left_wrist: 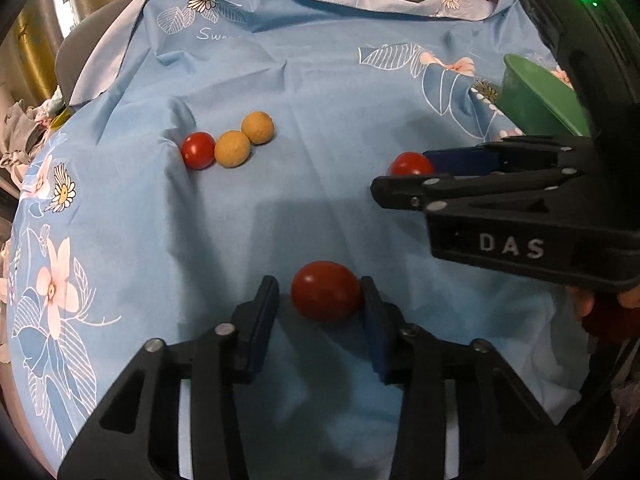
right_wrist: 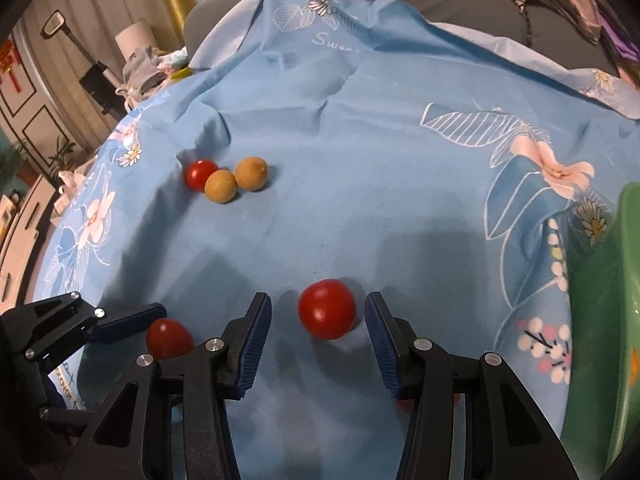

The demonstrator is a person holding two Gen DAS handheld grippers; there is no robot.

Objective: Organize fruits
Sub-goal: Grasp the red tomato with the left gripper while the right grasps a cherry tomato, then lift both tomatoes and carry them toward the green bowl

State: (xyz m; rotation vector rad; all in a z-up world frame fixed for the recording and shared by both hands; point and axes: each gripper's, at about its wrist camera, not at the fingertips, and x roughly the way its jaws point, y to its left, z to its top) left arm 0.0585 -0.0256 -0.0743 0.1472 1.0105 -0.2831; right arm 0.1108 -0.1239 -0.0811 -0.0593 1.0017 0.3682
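**Three tomatoes, two tan fruits, one green bowl on the blue cloth**

Quick count of what's on the flowered blue cloth (left_wrist: 320, 92): three red tomatoes and two round tan fruits, plus one green bowl (left_wrist: 536, 96) sitting over at the cloth's right edge.

The left gripper (left_wrist: 320, 312) has its jaws spread apart, with the first tomato (left_wrist: 326, 291) on the cloth between the blue pads. It looks like it's touching the right-side pad, with a gap on the other side, so nothing is clamped.

The right gripper (right_wrist: 318, 334) is also spread wide, and the second tomato (right_wrist: 327, 308) sits between its fingertips with clear space on both sides. From the left wrist view this gripper comes in from the right, just in front of the bowl, and the tomato peeks out at its tip.

The third tomato (left_wrist: 198, 150) is further out toward the cloth's far left part, pressed up against a fold in the fabric. Right beside it is one tan fruit (left_wrist: 233, 149), touching it, and the other tan fruit (left_wrist: 258, 127) touches that one, so the three make a little row.

I can't see into the bowl from either view.
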